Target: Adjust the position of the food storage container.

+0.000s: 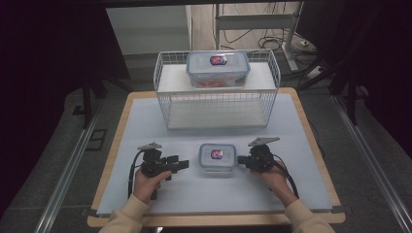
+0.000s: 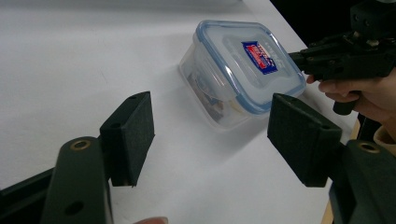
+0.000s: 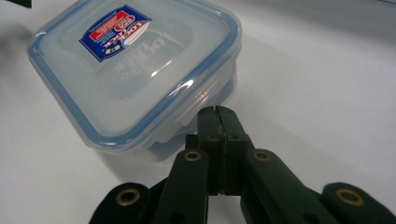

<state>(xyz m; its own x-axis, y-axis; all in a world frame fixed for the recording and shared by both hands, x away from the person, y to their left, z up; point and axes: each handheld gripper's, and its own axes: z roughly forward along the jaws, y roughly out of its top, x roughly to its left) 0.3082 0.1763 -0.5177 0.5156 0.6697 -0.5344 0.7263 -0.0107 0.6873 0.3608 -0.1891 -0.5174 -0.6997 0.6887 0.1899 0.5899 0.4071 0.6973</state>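
Small clear plastic container with a blue-rimmed lid (image 1: 217,158) sits on the white table (image 1: 145,121), between our grippers. Right gripper (image 3: 218,113), at its three o'clock, is clenched on nothing beside the lid latch; left gripper (image 2: 210,135) is spread, at nine o'clock. Lid not yet opened, we judge.

- The left gripper (image 1: 180,163) was matte black, with a grey three-cornered plate on top at about 12 o'clock and a black cable looping off toward 7 o'clock.
- Its two jaws ended in blocky, rough-textured black pads (image 2: 132,135), hinged on arms set with brass-ringed holes.
- The right gripper (image 1: 241,160) matched it: black body, grey plate, cable trailing toward 5 o'clock, brass-coloured rivets along its arms.
- Both of the person's sleeves (image 1: 127,216) were cream-coloured, with ribbed cuffs.
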